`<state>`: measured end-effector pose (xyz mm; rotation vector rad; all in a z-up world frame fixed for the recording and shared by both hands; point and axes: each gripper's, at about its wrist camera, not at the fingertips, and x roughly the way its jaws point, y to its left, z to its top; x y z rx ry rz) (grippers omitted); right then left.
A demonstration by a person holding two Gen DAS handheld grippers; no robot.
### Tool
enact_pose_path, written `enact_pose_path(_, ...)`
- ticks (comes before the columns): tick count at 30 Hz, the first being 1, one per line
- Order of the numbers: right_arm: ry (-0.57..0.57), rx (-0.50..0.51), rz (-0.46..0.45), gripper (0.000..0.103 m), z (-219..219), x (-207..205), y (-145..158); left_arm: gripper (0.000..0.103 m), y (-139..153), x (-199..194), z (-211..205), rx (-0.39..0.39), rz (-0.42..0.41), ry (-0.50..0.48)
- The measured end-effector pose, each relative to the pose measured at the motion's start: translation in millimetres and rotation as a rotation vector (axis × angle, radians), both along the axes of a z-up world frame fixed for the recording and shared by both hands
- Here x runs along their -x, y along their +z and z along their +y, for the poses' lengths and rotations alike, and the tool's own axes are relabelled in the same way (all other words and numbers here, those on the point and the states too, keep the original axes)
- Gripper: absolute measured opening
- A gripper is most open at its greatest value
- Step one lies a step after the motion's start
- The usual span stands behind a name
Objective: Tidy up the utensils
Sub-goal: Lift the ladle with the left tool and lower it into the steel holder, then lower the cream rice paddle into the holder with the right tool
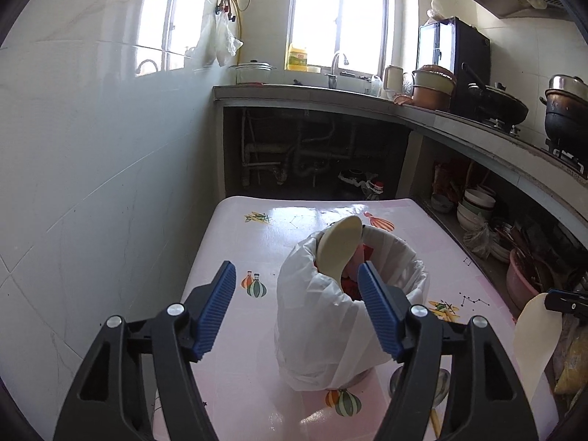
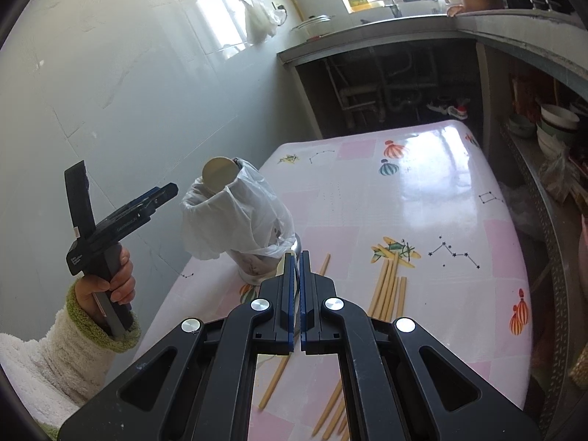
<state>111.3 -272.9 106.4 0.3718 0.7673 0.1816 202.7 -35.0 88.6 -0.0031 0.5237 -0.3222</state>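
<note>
A holder lined with a white plastic bag (image 1: pixel 323 316) (image 2: pixel 235 220) stands on the pink patterned table (image 1: pixel 257 228) (image 2: pixel 422 191). A cream spoon (image 1: pixel 340 246) (image 2: pixel 219 174) stands in it, bowl up. My left gripper (image 1: pixel 299 308) (image 2: pixel 167 191) is open just short of the holder's rim, with nothing between its blue pads (image 1: pixel 220 308). My right gripper (image 2: pixel 296 275) (image 1: pixel 566 301) is shut on a second cream spoon (image 1: pixel 536 334), which hangs to the right of the holder. Several wooden chopsticks (image 2: pixel 389 286) lie loose on the table.
A tiled wall (image 1: pixel 92 183) runs along the table's left side. A stone counter (image 1: pixel 459 125) with sink, pots and stove wraps the back and right. Bowls (image 1: pixel 474 205) sit on the shelf under it. A hand in a fuzzy white sleeve (image 2: pixel 73 349) holds the left gripper.
</note>
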Motion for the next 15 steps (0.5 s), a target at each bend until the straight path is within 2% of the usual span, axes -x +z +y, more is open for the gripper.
enact_pose_path(8, -0.001, 0.065, -0.128, 0.001, -3, -32, 60, 0.082, -5, 38, 24, 0.068, 0.015, 0.030)
enact_pose_path(15, -0.008, 0.076, -0.253, 0.001, 2, -81, 109, 0.085, -26, 58, 35, 0.049, 0.054, 0.065)
